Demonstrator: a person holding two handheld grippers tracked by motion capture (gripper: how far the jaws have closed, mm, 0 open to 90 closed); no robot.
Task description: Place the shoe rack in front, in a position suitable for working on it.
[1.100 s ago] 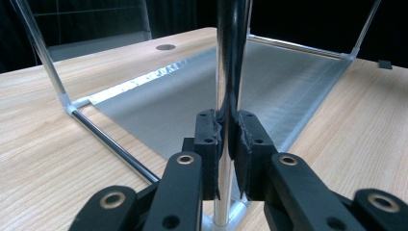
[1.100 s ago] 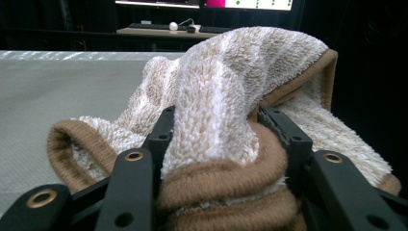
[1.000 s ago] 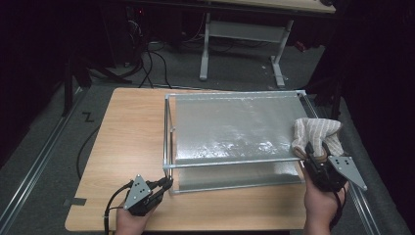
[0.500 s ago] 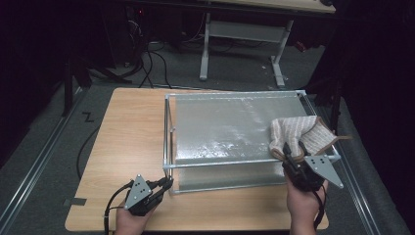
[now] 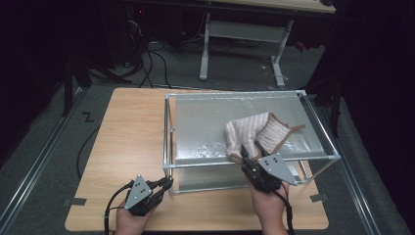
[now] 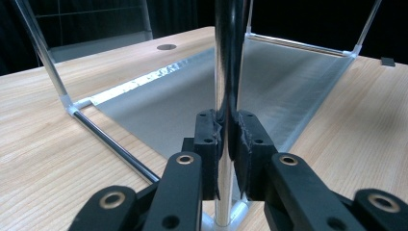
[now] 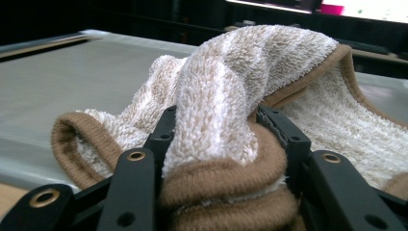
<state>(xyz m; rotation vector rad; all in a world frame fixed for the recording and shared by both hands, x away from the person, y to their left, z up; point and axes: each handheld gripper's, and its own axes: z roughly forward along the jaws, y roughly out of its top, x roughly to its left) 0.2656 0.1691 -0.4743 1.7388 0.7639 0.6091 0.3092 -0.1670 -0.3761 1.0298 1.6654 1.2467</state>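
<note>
Left gripper [image 6: 226, 144] is clamped on the frame's upright corner post [image 6: 227, 57], apparently steadying the frame. Right gripper [image 7: 226, 130] has its jaws pinched on a bunched striped towel [image 5: 257, 134], which lies just ahead on the glass top [image 5: 205, 122], seemingly for wiping.

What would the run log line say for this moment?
left claw: shut on frame post | right claw: shut on towel | towel: on the glass top
</note>
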